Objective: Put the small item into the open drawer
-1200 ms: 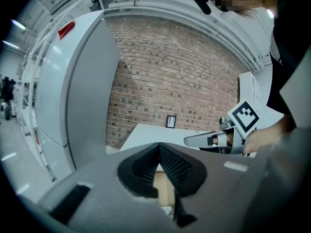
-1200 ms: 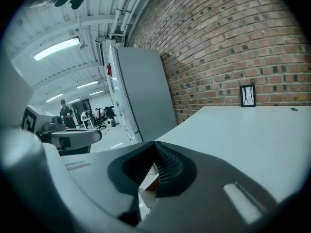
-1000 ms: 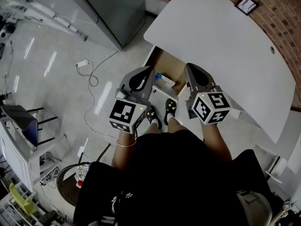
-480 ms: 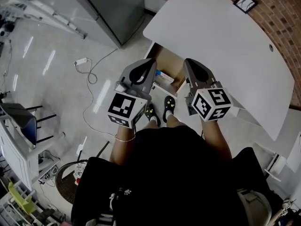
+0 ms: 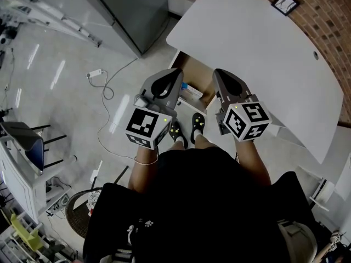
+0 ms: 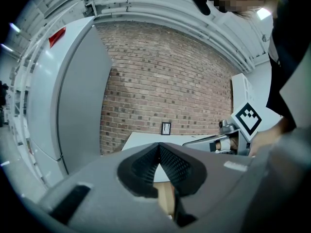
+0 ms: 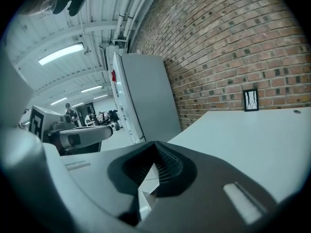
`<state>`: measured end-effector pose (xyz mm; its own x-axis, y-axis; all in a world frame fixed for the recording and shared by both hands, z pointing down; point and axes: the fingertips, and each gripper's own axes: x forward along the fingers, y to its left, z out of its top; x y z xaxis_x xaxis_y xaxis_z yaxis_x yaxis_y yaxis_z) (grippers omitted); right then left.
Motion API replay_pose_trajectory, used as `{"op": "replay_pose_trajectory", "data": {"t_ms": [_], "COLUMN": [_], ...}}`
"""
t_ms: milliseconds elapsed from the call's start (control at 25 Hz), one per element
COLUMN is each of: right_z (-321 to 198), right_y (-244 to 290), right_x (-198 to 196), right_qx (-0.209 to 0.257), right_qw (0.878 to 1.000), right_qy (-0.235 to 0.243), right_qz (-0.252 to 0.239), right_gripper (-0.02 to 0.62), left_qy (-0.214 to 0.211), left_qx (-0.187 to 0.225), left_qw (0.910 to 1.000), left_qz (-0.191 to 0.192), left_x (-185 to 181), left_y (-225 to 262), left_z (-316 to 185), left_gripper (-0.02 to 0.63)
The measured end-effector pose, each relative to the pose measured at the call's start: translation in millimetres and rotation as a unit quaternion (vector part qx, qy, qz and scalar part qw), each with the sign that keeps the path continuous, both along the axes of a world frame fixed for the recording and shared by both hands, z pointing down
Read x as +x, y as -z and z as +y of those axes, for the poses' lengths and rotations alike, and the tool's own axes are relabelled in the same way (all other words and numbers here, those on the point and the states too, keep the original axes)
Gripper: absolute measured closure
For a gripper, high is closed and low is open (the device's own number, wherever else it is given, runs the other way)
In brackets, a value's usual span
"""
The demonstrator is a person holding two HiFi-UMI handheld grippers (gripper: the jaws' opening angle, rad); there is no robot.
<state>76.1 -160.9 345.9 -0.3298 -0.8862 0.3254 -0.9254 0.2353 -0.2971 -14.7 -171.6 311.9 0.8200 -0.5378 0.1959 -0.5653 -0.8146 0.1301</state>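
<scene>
Jaws on the left gripper (image 5: 176, 73) and right gripper (image 5: 217, 73) are seen shut on nothing, and the small box (image 5: 191, 92) looks already laid in the open drawer (image 5: 195, 70) mid-frame, so they're best lifted clear gently.

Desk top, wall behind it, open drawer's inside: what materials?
Desk top: smooth matte white, probably laminate or painted board; uniform, no grain. Wall: bare red-brown brick, mortar lines visible. Drawer inside: tan-brown, looks like wood or fibreboard; too small to be sure.
</scene>
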Motion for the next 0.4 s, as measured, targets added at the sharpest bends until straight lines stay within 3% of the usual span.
{"op": "replay_pose_trajectory", "data": {"t_ms": [400], "right_z": [3.1], "right_y": [-2.0], "right_x": [3.1], "right_qx": [-0.003], "right_qw": [1.0], "right_qy": [0.003], "right_qz": [-0.002], "right_gripper": [0.584], "left_qy": [-0.004], "left_qx": [0.002], "left_qw": [1.0], "left_qz": [0.0], "left_x": [6.5], "left_y": [-0.6], "left_z": [1.9], "left_gripper": [0.615]}}
